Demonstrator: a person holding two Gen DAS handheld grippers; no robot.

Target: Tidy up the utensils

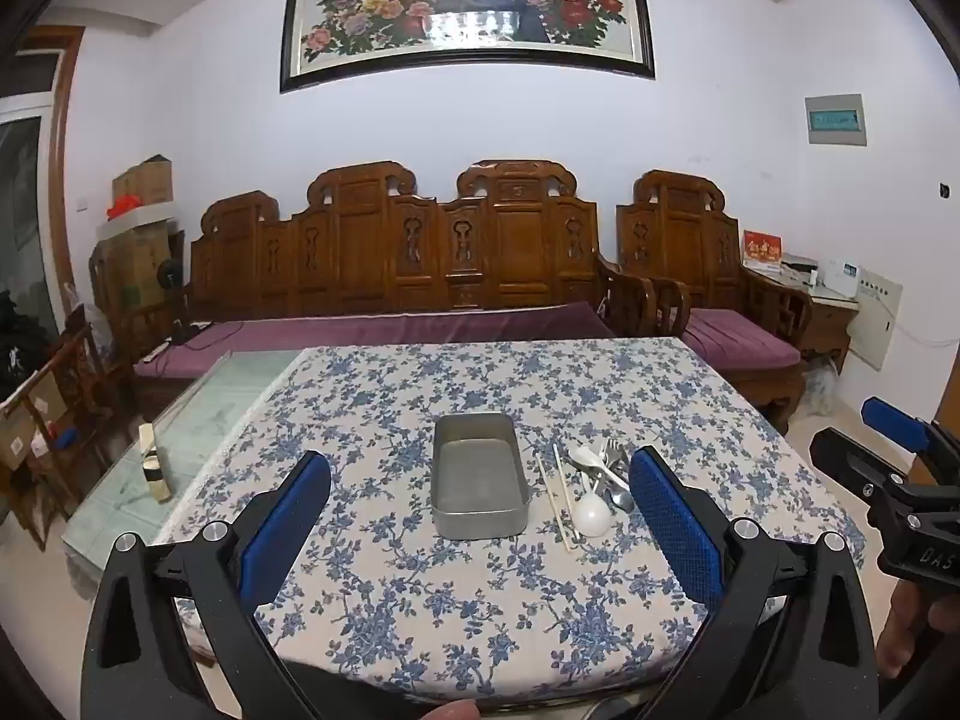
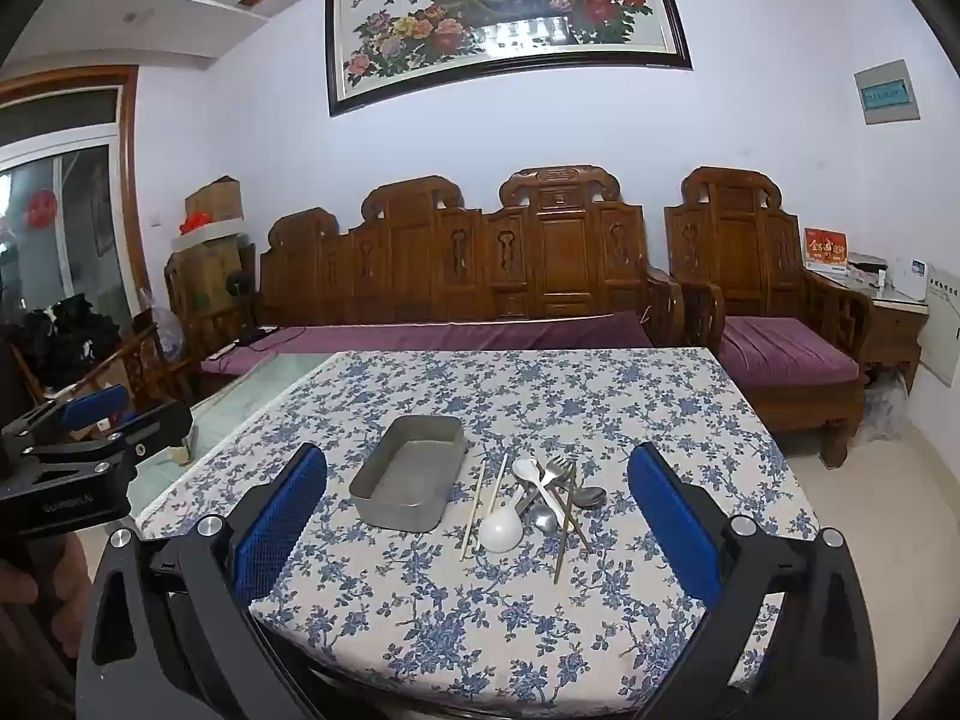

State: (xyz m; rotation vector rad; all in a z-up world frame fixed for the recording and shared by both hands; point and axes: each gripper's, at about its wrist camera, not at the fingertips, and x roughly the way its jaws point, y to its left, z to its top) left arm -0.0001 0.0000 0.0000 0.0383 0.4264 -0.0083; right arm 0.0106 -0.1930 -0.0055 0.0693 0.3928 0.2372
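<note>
On floral tablecloth (image 2: 480,600): empty metal tin (image 2: 411,486), utensil pile (image 2: 540,498) just right of it. My left gripper (image 1: 480,516) and right gripper (image 2: 477,516) both spread wide, holding nothing. Sorting not begun, I judge; next, right gripper down onto one utensil.

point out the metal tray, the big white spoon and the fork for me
metal tray (image 2: 384,513), right wrist view, on its near outer wall
big white spoon (image 2: 501,531), right wrist view, on its round bowl
fork (image 2: 558,468), right wrist view, on its tines
</note>
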